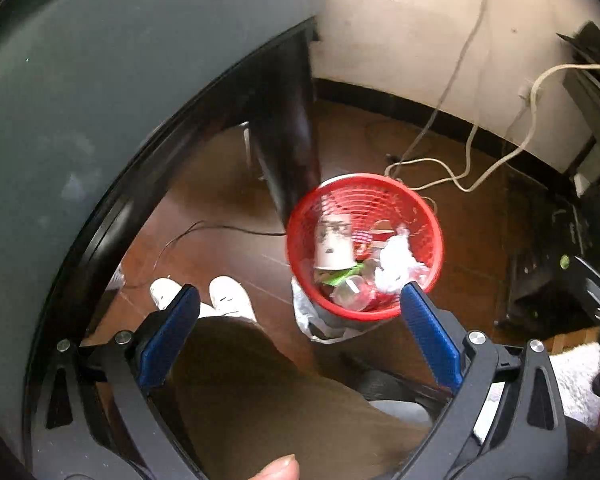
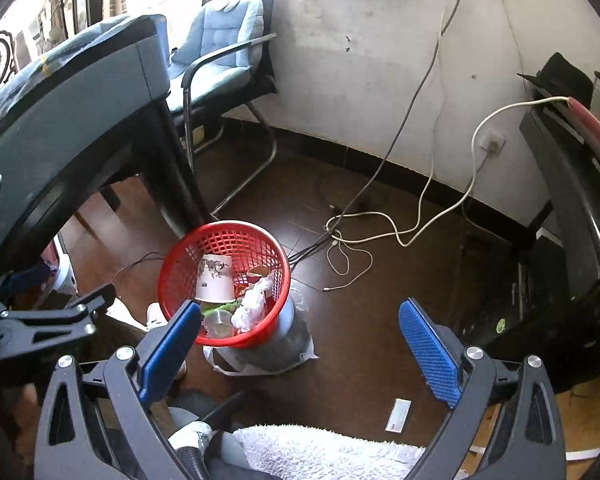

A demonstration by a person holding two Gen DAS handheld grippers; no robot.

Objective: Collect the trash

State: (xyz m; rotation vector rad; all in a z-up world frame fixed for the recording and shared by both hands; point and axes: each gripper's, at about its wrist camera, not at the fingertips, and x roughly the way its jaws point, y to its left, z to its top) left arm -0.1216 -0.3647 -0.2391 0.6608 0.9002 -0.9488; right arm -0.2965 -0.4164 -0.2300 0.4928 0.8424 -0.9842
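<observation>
Below me, the red basket [image 2: 224,284] sits on the brown floor [image 2: 380,320] by the table leg [image 2: 172,176], holding a paper cup [image 2: 215,278] and crumpled tissue [image 2: 252,304]. My left gripper [image 1: 300,304] and right gripper [image 2: 300,320] both hang spread apart, grasping nothing.

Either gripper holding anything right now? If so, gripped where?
Nothing held. The left gripper and right gripper both stand open and empty above the red trash basket, which holds a paper cup.
</observation>
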